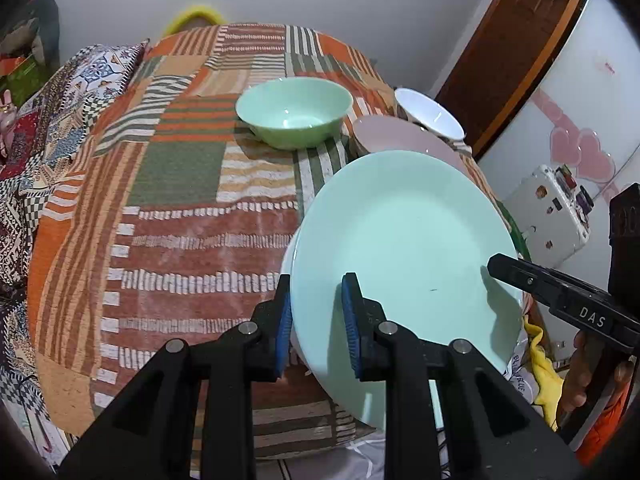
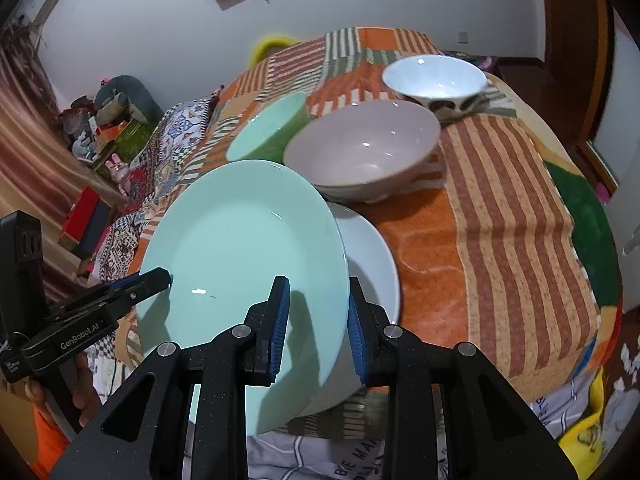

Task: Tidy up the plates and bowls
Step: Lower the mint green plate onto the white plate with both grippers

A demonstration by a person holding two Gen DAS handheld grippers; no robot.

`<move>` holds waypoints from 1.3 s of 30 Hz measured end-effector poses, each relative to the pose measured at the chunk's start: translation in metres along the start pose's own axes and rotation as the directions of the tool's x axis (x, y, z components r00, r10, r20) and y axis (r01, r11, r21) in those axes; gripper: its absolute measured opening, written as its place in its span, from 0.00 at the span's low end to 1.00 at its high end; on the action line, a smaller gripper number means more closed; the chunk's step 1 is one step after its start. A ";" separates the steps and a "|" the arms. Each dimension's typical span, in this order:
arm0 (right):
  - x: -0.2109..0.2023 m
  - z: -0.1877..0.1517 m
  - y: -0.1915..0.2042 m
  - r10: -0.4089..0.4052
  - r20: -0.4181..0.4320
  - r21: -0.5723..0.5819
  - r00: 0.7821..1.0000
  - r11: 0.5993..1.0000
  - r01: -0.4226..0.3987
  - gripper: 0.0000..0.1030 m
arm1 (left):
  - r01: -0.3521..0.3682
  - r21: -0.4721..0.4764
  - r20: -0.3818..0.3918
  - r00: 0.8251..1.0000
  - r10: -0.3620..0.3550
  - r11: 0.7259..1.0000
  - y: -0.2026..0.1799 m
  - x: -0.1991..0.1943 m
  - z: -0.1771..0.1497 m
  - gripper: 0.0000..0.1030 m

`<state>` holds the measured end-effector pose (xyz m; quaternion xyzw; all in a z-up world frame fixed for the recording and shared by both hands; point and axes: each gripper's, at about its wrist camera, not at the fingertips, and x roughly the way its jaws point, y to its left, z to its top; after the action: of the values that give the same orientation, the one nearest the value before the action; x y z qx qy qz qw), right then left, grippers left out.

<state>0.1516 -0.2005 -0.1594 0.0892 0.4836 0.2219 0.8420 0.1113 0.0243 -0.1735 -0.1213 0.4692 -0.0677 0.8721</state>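
Gripping: left gripper [image 1: 316, 320] and right gripper [image 2: 316, 320] each pinch opposite edges of the green plate [image 1: 404, 248] between narrow blue pads.
Plate position: tilted, raised over a white plate [image 2: 372, 264] lying on the patchwork blanket [image 1: 180, 200].
Writing: "DAS" on the right gripper's side in the left view; "GenRobot.AI" on the left gripper's side in the right view.
Bowls: green bowl [image 1: 294, 112], pink bowl [image 2: 362, 152] and white bowl [image 2: 434, 80] sit beyond.
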 end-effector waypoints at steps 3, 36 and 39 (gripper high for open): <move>0.002 -0.005 -0.007 -0.007 -0.010 0.016 1.000 1.000 0.007 0.25 | 0.003 0.006 -0.021 1.000 -0.003 1.000 -0.004 0.009 -0.002 0.22; 0.024 -0.011 -0.019 -0.021 -0.077 0.068 0.997 0.997 0.026 0.26 | -0.005 -0.023 -0.100 0.995 0.003 1.000 0.007 0.058 0.001 0.23; 0.024 -0.012 -0.018 -0.022 -0.076 0.059 0.997 0.998 0.026 0.26 | -0.006 -0.028 -0.092 0.996 0.003 1.000 0.008 0.058 0.002 0.23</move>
<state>0.1572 -0.2063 -0.1907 0.1002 0.5226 0.2002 0.8226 0.1449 0.0185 -0.2215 -0.1291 0.5100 -0.0646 0.8479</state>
